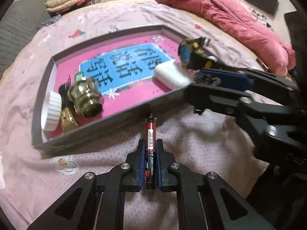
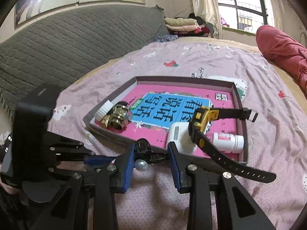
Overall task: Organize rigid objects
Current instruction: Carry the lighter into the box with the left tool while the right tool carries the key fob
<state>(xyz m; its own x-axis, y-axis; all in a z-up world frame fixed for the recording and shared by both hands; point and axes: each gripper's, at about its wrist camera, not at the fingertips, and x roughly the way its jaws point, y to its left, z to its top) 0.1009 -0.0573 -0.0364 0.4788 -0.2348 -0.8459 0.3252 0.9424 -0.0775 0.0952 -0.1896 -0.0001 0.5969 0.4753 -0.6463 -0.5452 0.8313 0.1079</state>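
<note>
Only the left wrist view shows the battery (image 1: pixel 151 147), clamped in the left gripper (image 1: pixel 150 143) over the bed (image 1: pixel 96 153) beside the tray's (image 2: pixel 244 132) near wall; the right view alone shows a white bottle (image 2: pixel 229 140) in the tray's corner, beside the charger (image 2: pixel 180 136), watch (image 2: pixel 201 122) and brass fitting (image 2: pixel 119 119). The right gripper (image 2: pixel 151 153) has its jaws partly open around a black clip (image 2: pixel 143 146), contact unclear.

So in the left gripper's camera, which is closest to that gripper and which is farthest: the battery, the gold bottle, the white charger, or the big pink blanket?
1. Battery: clamped between the left gripper fingers, over the bedsheet.
2. Gold bottle: lying in the tray's near left corner.
3. White charger: in the tray, further back on the right.
4. Pink blanket: far across the bed, upper right.
</note>
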